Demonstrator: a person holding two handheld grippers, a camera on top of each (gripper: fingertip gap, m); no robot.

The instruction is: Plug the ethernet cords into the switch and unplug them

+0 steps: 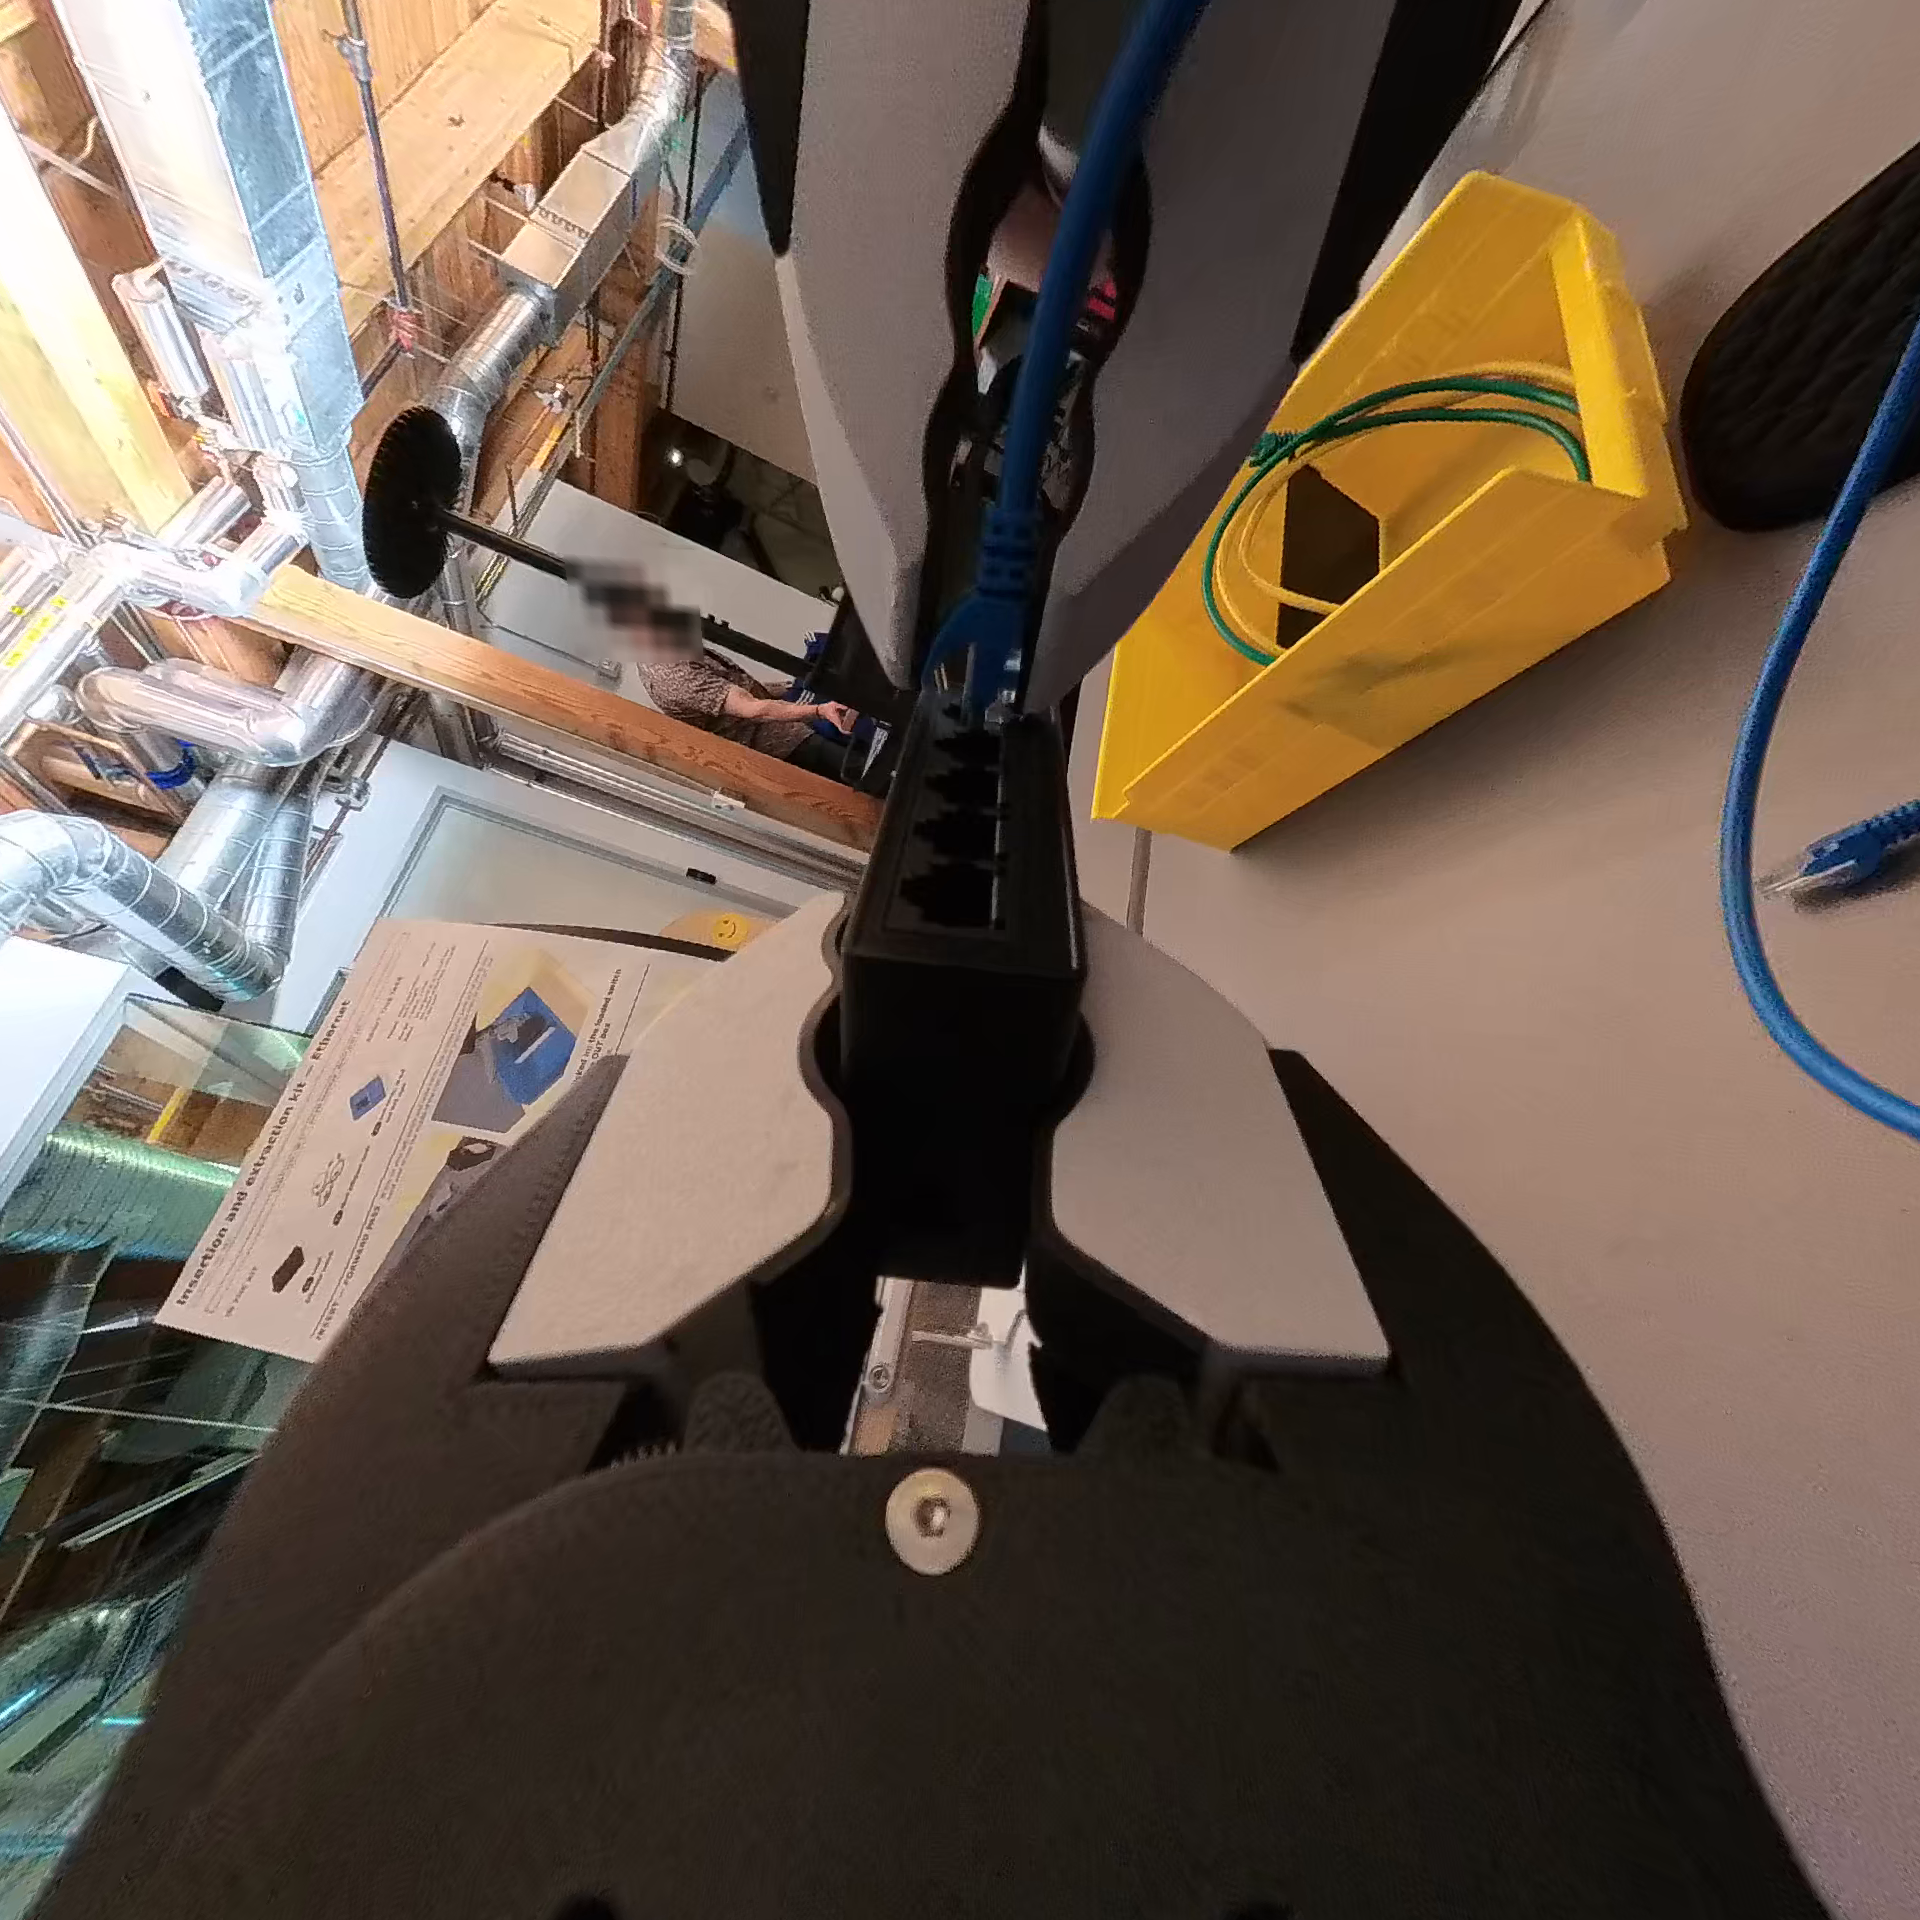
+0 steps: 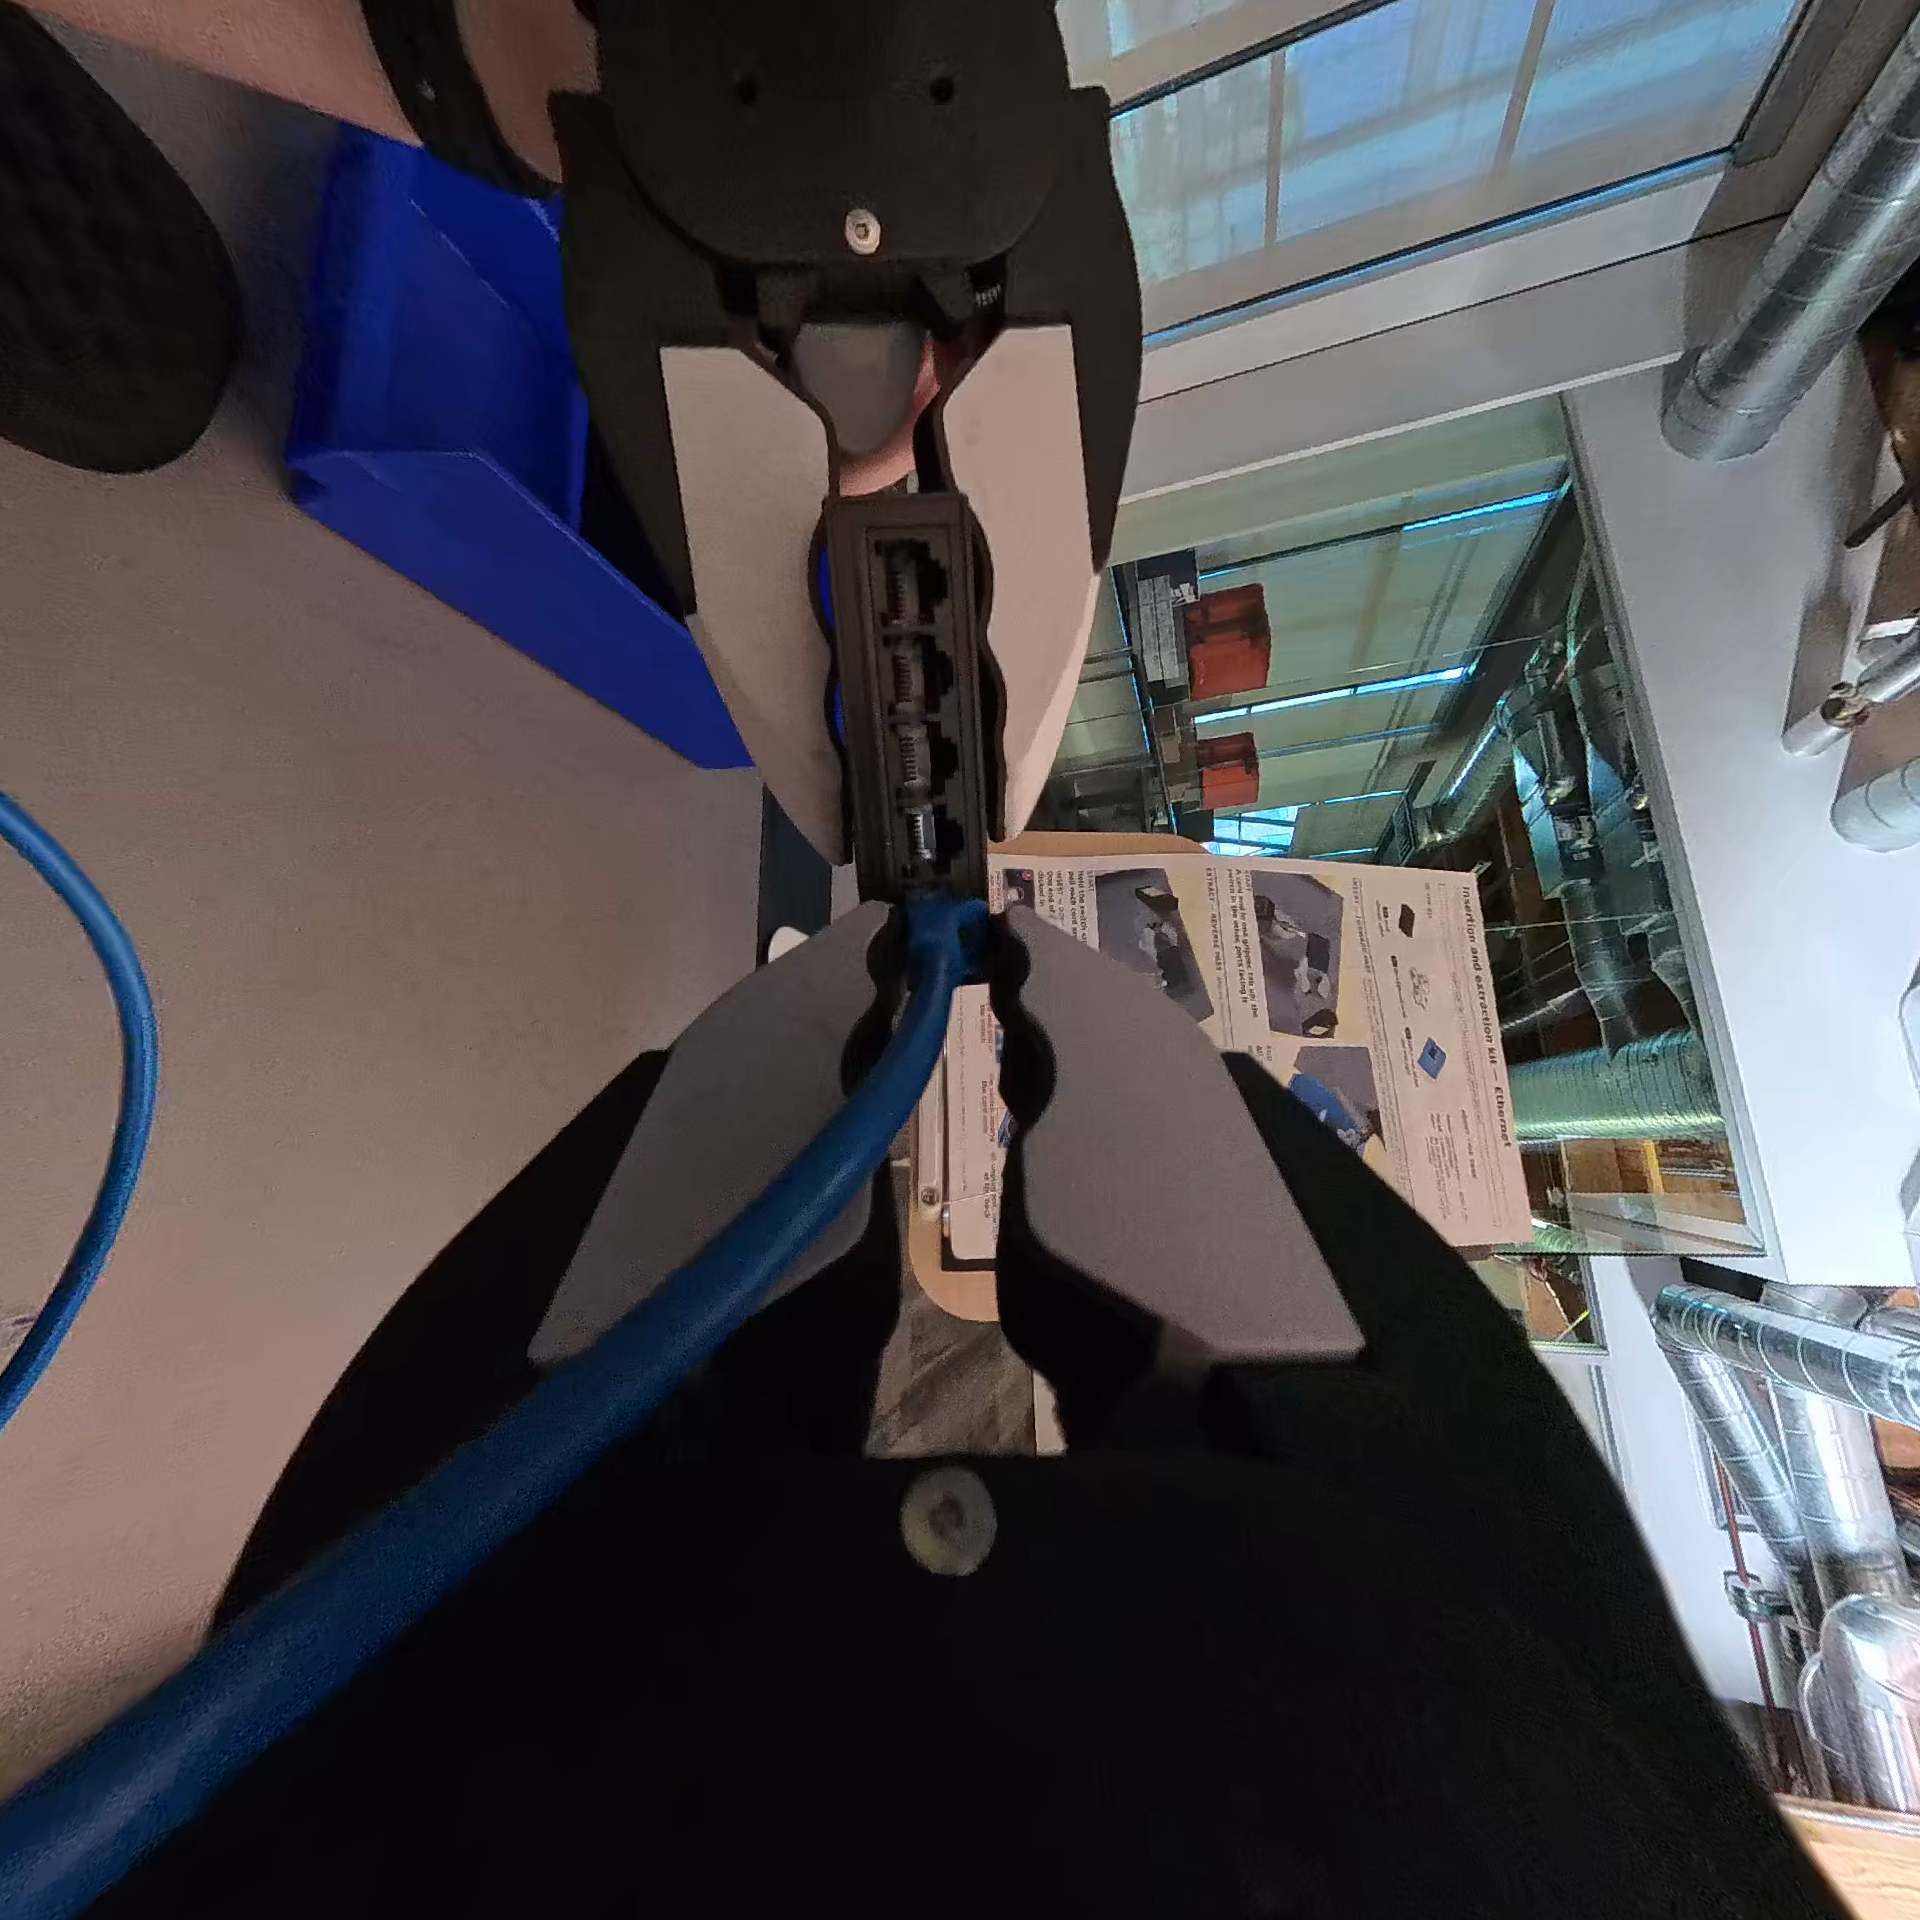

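Above the table (image 1: 1455, 1039), left gripper (image 1: 951, 1049) clamps the switch (image 1: 961, 935); right gripper (image 2: 940, 935) pinches the blue cord (image 2: 810, 1174), whose plug could jam if tilted.

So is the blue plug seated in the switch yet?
Cannot tell: the blue plug meets the end port of the switch, but the port mouth is hidden.

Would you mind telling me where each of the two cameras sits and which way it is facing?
Left wrist view: on the left gripper, looking along its fingers at the black switch it clamps; the right gripper opposite.
Right wrist view: on the right gripper, facing the switch ports; its fingers pinch the blue cord.
Shared: switch, blue cord, both grippers, grey table, printed sheet.
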